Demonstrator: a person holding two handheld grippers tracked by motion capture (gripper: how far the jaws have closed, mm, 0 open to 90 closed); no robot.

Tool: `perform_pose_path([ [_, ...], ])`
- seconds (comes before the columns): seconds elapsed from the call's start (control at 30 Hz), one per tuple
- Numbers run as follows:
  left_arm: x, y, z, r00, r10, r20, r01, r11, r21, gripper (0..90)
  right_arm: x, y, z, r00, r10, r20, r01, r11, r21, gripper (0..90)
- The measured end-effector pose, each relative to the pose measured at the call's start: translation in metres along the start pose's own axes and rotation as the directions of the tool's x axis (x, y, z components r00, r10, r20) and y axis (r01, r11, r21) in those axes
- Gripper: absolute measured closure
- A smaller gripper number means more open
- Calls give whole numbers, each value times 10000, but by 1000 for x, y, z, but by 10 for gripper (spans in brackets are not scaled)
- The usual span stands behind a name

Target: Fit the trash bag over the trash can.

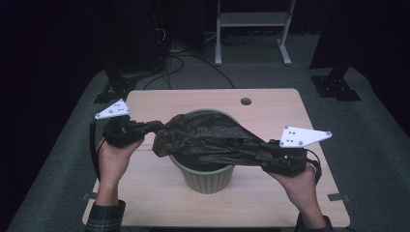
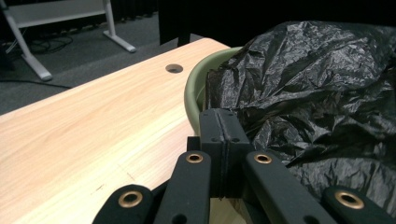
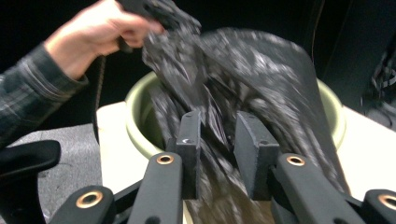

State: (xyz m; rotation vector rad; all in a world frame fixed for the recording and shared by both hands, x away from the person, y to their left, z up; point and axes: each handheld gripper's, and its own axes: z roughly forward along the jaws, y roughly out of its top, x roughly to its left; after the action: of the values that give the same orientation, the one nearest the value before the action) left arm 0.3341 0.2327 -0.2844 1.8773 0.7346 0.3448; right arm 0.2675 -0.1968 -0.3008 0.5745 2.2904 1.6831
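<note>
Your left gripper (image 2: pixel 219 140) has its jaws pressed together at the lower centre of its own view, pinching an edge of the black bag (image 2: pixel 317 93), which fills the right half of that frame. From above, that gripper (image 1: pixel 155 126) sits at middle left, clamped on the bag's (image 1: pixel 208 137) left end. Your right gripper (image 3: pixel 218 140) has its jaws parted, with bag plastic (image 3: pixel 261 74) running between them; the blur keeps you from telling whether the pads press on it. Only that view shows your left hand (image 3: pixel 93 32) at the upper left. The high view alone shows the bag stretched over the green bin (image 1: pixel 208 180) at the centre of the table (image 1: pixel 145 193).
</note>
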Motion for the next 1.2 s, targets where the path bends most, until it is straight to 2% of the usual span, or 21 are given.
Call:
perform_pose_path([
  [0.07,-2,4,-1,9999,137,-102,-138,9999,-73,808,4,8,-6,9996,-277,60,279,9991,-313,693],
  [0.17,-9,12,-4,9992,376,-107,-379,9988,-325,744,5,17,-13,9986,-483,192,493,9972,-561,682],
  [0.27,-16,20,-7,9983,591,-21,-591,9962,-644,551,1,22,-13,9973,-521,509,544,9976,-435,666],
  [0.37,-29,32,-5,9951,984,127,-968,9910,-928,392,-7,21,-4,9969,-402,677,407,9992,-60,659],
  [0.47,-41,43,-2,9900,1375,307,-1340,9862,-969,316,-15,18,5,9944,-428,971,432,9991,-28,643],
  [0.5,-46,49,1,9864,1601,381,-1560,9833,-940,294,-17,19,6,9938,-443,1023,447,9990,-13,626],
  [0.53,-50,53,3,9842,1717,435,-1674,9819,-891,291,-19,20,8,9913,-474,1230,476,9989,10,619],
  [0.63,-61,66,18,9749,2154,564,-2119,9753,-623,274,-25,23,11,9882,-530,1434,540,9985,-37,570],
  [0.7,-65,72,30,9692,2370,668,-2345,9711,-437,266,-29,25,15,9868,-609,1502,572,9980,286,535],
  [0.8,-68,74,47,9659,2445,854,-2434,9696,-235,263,-39,24,24,9863,-595,1536,471,9955,828,650],
  [0.87,-70,73,56,9642,2483,934,-2485,9686,-96,258,-45,23,28,9859,-637,1545,487,9939,987,831],
  [0.9,-70,72,60,9632,2508,967,-2517,9678,-31,258,-48,23,30,9879,-579,1440,446,9945,943,880],
  [1.07,-69,70,70,9578,2754,824,-2782,9602,253,234,-60,34,39,9947,-223,1005,162,9980,612,898],
  [1.2,-58,71,76,9538,3002,135,-3004,9515,669,232,-64,49,50,9984,-206,522,186,9991,377,898],
])
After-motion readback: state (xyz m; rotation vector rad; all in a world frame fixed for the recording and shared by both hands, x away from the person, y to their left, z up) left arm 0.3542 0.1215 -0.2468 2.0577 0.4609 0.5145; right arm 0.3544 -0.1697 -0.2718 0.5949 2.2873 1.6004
